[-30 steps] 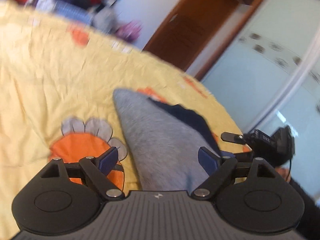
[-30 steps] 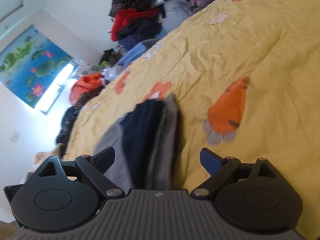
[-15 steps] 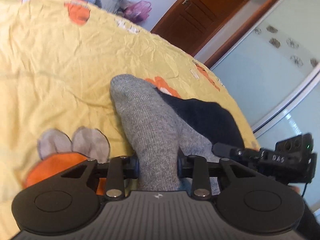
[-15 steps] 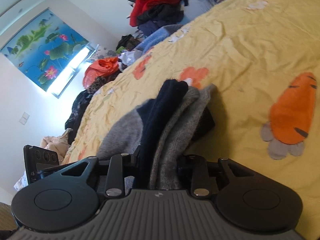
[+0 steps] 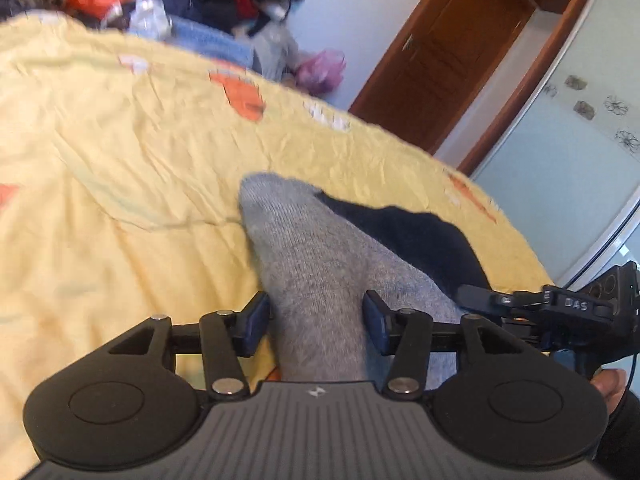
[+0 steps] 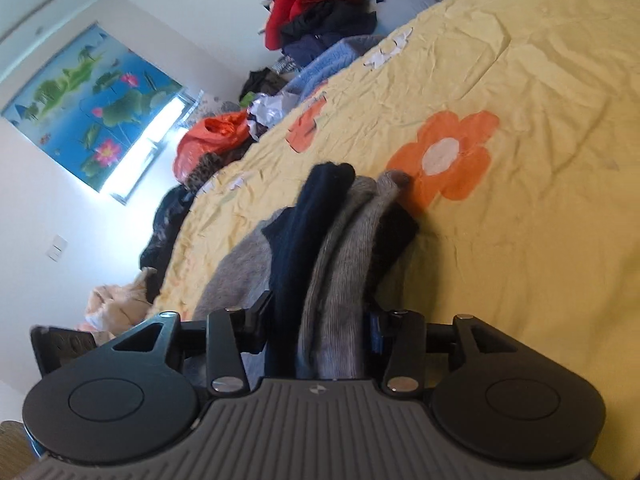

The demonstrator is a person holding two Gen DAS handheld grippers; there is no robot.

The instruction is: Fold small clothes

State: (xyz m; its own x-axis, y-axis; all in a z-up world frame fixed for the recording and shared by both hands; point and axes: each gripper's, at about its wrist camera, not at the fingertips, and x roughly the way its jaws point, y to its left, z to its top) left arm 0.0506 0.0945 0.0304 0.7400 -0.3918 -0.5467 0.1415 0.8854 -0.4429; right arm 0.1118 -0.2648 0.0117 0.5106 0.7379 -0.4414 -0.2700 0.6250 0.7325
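A grey sock with dark navy parts is held between both grippers above the yellow bedspread. My left gripper is shut on the grey end of the sock. My right gripper is shut on the bunched grey and navy layers of the sock. The right gripper also shows at the right edge of the left wrist view, close beside the sock. The sock's far tip points away from both cameras.
The yellow bedspread with orange flower prints fills both views. A pile of clothes and an orange bag lie beyond the bed's far edge. A brown door and a glass wardrobe front stand at the right.
Both grippers closed on the sock from open a second ago. They have since carried it across the bedspread, and the background has shifted in both views.
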